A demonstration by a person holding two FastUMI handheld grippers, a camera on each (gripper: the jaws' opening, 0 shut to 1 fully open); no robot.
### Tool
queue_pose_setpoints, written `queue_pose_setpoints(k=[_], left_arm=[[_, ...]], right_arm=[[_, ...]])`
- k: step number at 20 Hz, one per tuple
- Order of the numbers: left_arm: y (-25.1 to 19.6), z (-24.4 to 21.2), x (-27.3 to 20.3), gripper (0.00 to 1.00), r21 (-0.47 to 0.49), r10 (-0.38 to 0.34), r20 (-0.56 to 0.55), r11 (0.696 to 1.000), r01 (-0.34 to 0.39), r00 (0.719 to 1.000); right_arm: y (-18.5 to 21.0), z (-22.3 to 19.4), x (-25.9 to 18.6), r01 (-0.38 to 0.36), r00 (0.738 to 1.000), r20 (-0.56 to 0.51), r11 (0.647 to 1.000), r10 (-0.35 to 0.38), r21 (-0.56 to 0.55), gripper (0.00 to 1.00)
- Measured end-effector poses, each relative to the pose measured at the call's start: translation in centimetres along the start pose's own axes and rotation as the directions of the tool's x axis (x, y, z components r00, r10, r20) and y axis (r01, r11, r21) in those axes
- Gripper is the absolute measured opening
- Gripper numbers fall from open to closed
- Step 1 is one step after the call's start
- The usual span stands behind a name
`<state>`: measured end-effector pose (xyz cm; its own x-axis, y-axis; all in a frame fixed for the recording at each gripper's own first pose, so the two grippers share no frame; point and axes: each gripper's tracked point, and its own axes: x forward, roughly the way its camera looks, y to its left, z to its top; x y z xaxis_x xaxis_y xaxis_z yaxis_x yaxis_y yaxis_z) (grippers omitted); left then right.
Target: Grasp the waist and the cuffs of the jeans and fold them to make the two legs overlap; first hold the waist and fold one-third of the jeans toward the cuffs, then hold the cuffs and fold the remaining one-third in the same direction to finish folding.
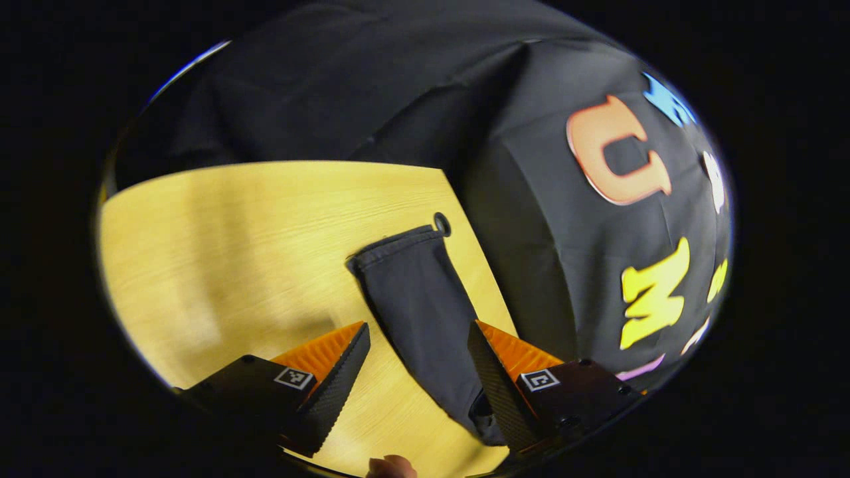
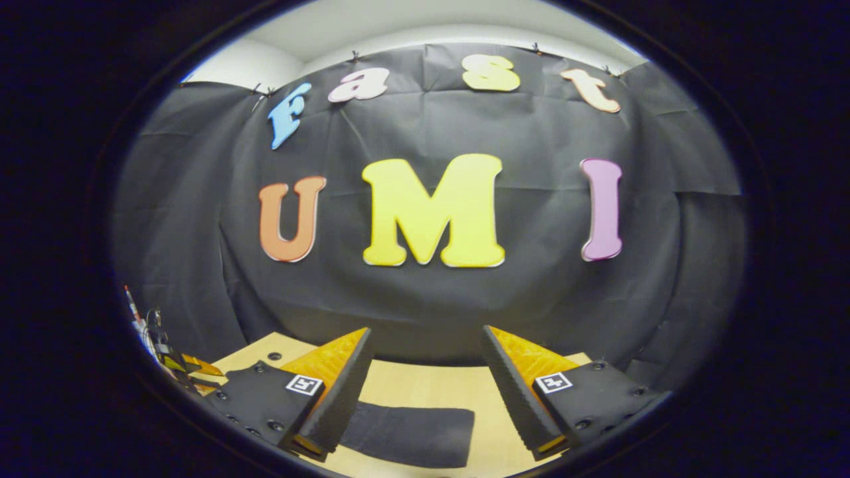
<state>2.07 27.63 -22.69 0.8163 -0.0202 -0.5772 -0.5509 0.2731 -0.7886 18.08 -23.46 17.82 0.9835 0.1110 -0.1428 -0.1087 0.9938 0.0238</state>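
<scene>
Jeans lying dark on the wooden table in the left gripper view, one long leg stretching away toward the far edge, hemmed cuff ending just beside a small round hole in the tabletop. Left gripper hovering above the cloth with its fingers spread wide, gripping nothing. Leg running up through the gap between them, nearer the right-hand finger, lower end slipping behind that finger at the bottom of the frame. Whether that finger is touching the fabric: cannot tell. Fingertip of the holding hand peeking in at the very bottom edge. Black cloth wall rising behind the table's far edge.

Moving over to the right gripper view. Right gripper sitting level and facing the wall straight on, fingers likewise set wide apart, nothing pinched between them. Jeans showing low in the frame as a flat dark band lying across the table, left end tucking behind the left-hand finger, right end stopping well short of the right-hand finger. Some wires and small bits of gear crowding the far left edge, too small to make out.
</scene>
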Motion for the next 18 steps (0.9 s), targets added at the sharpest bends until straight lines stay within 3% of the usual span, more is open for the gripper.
queue_pose_setpoints(k=[4, 7, 10, 14, 18], left_arm=[[0.9, 2.0, 2.1, 0.97, -0.161, 0.02, 0.019, 0.987, -0.017, 1.0], [2.9, 2.2, 3.2, 0.97, -0.196, 0.078, 0.007, 0.978, -0.075, 0.997], [1.9, 2.7, 4.5, 0.95, -0.235, 0.054, 0.027, 0.971, -0.046, 0.998], [1.1, 3.4, 6.2, 0.95, -0.284, 0.029, 0.055, 0.959, -0.013, 0.998], [-0.2, 4.4, 7.9, 0.95, -0.429, -0.021, 0.074, 0.902, 0.051, 0.997]], right_arm=[[-4.0, 1.2, -0.9, 0.086, 0.996, 0.006, 0.996, -0.087, 0.018, 0.96], [-6.4, 1.7, -1.6, 0.137, 0.99, 0.011, 0.989, -0.138, 0.058, 1.0], [-8.8, 1.9, -2.5, 0.187, 0.982, 0.011, 0.979, -0.189, 0.075, 0.96], [-11.1, 1.5, -3.0, 0.235, 0.972, -0.008, 0.964, -0.236, 0.123, 1.0], [-12.7, 0.9, -3.7, 0.267, 0.964, -0.034, 0.953, -0.265, 0.143, 0.98]])
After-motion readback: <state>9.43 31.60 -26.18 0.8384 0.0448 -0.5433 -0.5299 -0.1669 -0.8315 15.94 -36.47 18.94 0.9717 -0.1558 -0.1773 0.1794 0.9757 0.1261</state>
